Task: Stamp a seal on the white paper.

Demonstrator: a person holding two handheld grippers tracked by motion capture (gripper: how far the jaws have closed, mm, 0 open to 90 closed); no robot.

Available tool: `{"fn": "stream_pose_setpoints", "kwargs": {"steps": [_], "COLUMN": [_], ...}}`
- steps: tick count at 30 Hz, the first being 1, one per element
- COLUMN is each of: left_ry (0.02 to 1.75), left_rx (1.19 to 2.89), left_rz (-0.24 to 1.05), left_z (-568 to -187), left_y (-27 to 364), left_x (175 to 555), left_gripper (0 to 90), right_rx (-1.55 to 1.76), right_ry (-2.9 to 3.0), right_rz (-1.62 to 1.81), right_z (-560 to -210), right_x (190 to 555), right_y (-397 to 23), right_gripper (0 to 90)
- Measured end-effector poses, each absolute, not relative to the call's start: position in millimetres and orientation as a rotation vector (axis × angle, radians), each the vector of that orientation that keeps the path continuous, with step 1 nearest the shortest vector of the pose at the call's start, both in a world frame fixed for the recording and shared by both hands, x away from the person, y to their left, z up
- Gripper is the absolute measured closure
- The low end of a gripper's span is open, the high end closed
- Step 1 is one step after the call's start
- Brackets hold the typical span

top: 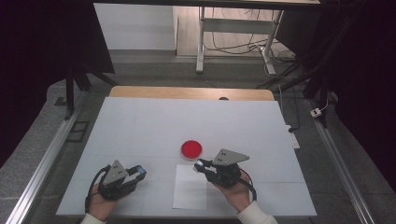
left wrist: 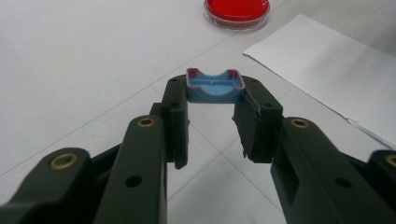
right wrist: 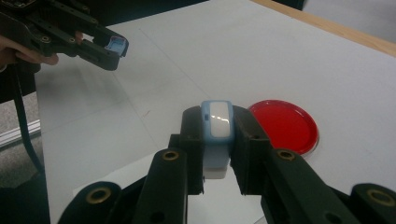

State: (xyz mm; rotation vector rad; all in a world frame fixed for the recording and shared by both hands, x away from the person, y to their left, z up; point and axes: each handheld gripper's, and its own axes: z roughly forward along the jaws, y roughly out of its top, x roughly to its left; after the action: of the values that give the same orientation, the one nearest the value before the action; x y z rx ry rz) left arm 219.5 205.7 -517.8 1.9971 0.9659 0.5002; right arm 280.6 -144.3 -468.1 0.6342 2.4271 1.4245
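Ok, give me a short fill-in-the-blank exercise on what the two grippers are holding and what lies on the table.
1. The left gripper is shut on a small ____ cap.
2. The round dish on the table is ____ in colour.
3. The right gripper holds a light-blue piece above a sheet of ____.

Missing words: blue; red; paper

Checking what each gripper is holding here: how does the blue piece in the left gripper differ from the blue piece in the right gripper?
The blue cap in the left gripper is short and hollow, with reddish edges; the blue-and-white block in the right gripper is taller and solid-looking, with a glossy white face. The cap sits at the jaw tips; the block fills more of the jaw gap. Both are light blue and clamped between shut jaws above the white table.
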Motion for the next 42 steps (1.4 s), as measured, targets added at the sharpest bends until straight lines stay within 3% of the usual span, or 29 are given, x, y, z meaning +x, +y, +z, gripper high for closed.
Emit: {"fn": "stream_pose_setpoints", "kwargs": {"steps": [42], "left_ry": [0.960], "left_rx": [2.001], "left_rz": [0.497], "left_z": [-517.5], "left_y": [204.0], "left_x": [219.0], "left_gripper": [65.6], "right_rx": [0.555], "right_ry": [2.562], "right_rz": [1.313], "right_z": [-495.4], "right_x": [269.8], "right_y": [-127.0], "right_gripper": [75.3]}}
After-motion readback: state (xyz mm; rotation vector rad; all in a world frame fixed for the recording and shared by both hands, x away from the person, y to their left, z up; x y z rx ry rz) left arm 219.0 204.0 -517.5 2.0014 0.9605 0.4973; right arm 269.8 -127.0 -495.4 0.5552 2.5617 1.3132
